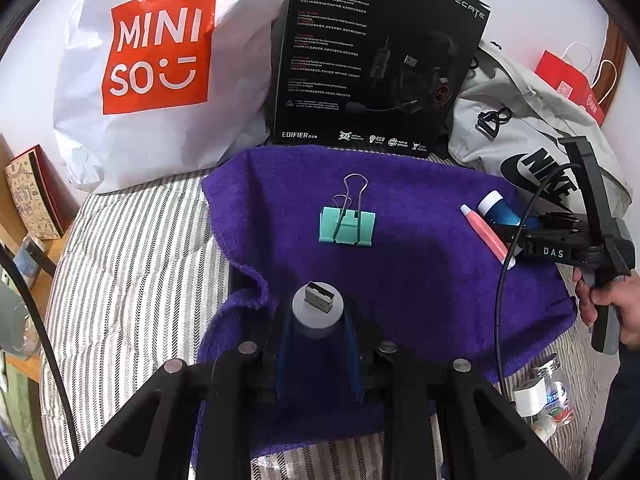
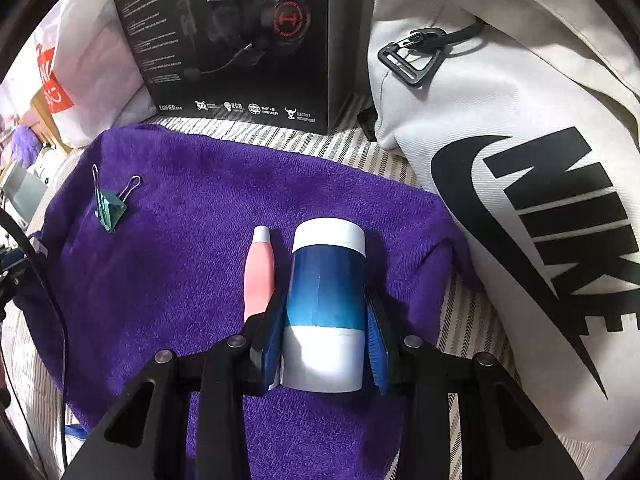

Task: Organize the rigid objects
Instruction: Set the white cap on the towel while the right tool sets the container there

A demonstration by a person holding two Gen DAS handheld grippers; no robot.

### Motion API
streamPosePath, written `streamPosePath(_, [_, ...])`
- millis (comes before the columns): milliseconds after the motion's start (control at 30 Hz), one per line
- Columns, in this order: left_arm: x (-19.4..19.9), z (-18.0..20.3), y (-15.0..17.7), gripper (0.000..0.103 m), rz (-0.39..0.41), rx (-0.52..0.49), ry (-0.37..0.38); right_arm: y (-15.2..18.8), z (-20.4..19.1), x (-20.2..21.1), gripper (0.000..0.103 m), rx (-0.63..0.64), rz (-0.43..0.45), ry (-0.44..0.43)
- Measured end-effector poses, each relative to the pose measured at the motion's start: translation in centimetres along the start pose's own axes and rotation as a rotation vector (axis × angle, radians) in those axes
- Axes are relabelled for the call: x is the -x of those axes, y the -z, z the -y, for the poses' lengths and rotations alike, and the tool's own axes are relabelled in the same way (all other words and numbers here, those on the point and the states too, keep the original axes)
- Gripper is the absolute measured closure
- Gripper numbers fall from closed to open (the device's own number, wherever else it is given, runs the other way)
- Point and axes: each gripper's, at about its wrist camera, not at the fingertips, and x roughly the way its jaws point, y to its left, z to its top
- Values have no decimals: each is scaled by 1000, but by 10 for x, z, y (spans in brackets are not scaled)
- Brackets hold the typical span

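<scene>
Dongle point(image 1: 319, 303) sits between the pads of the left claw point(image 1: 318, 344), which is narrowed on its round grey body, USB plug pointing forward over the purple towel point(image 1: 420, 292). Ahead, a teal clip point(image 1: 346, 225) lies on the towel; to the right, a pink tube point(image 1: 483, 236) and a blue-and-white can point(image 1: 494, 209) lie side by side, with the right claw point(image 1: 520, 227) at the can. The grip on the dongle looks shallow, near the pad tips, so a tilt or jolt could likely drop it into the pile. Readable writing: "MINISO" on the white bag point(image 1: 156, 72), "EDIFIER" and "HECATE" on the black box point(image 1: 376, 56), "NIKE" on the grey bag point(image 1: 532, 140), "DAS" on the right tool.

From the right wrist, the right claw point(image 2: 326, 332) is closed on the can point(image 2: 326, 304), lying lengthwise between the pads, low over the towel point(image 2: 180, 280). The tube point(image 2: 260, 272) lies just beside the can, by the left pad; lifting or sliding the can could likely nudge or roll it. The can is smooth and round, so a slack squeeze might let it slip. The clip point(image 2: 110, 208) lies well apart at far left. "NIKE" fills the grey bag point(image 2: 540, 200); the box point(image 2: 240, 40) shows "RGB" and "DRIVER".
</scene>
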Motion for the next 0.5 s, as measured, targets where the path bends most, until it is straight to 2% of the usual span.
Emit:
streamPosePath(267, [-11,1,-1,80,-15,-9,0,-1,-1,0,64,50,-32,-34])
streamPosePath(433, [-24,0,-6,80,-21,-3,-4,7,5,18,61,38,-23,-60])
streamPosePath(500, [-28,0,-8,80,-19,-5,-4,11,6,27,56,36,-13,-37])
